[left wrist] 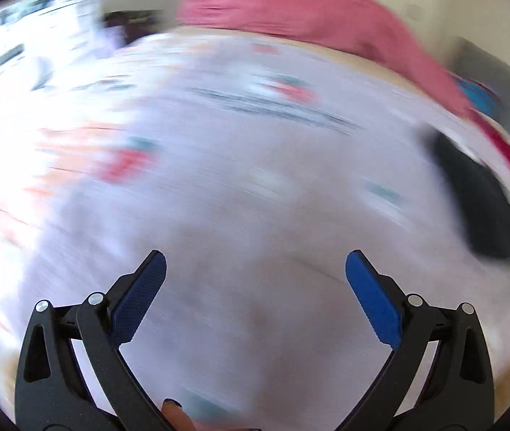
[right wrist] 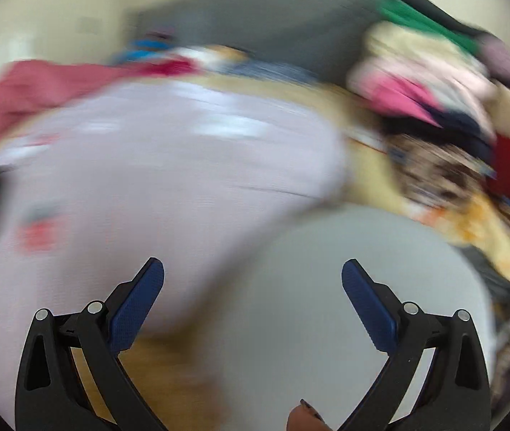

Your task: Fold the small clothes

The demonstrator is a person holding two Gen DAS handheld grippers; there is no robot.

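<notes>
Cream wall and a dark grey headboard-like panel close off the back of the scene, and both views are heavily smeared by motion blur, so fine detail cannot be made out. Below them a yellowish wooden surface carries the laundry.

In the left wrist view, blurred white papers or boxes sit at far left. Spread across almost the whole middle is a pale lilac-white garment printed with small red and teal motifs; it lies directly ahead of and beneath the left gripper, whose blue-padded fingers stand wide apart with only cloth showing between them, gripping nothing. A fingertip shows at the bottom edge. Beyond the garment, at the top, a rose-red cloth drapes across and runs down toward the right. At right a black object, too blurred to name, rests on the pale garment.

In the right wrist view, the rose-red cloth lies at upper left, with the pale garment below it, filling the left and centre. The right gripper is also spread open and holds nothing; its left finger overlaps the garment's lower edge, while its right finger lies over a smooth pale grey surface. At far right a heap of mixed clothes in green, cream, pink, navy, red and yellow print is piled well apart from the tongs.
</notes>
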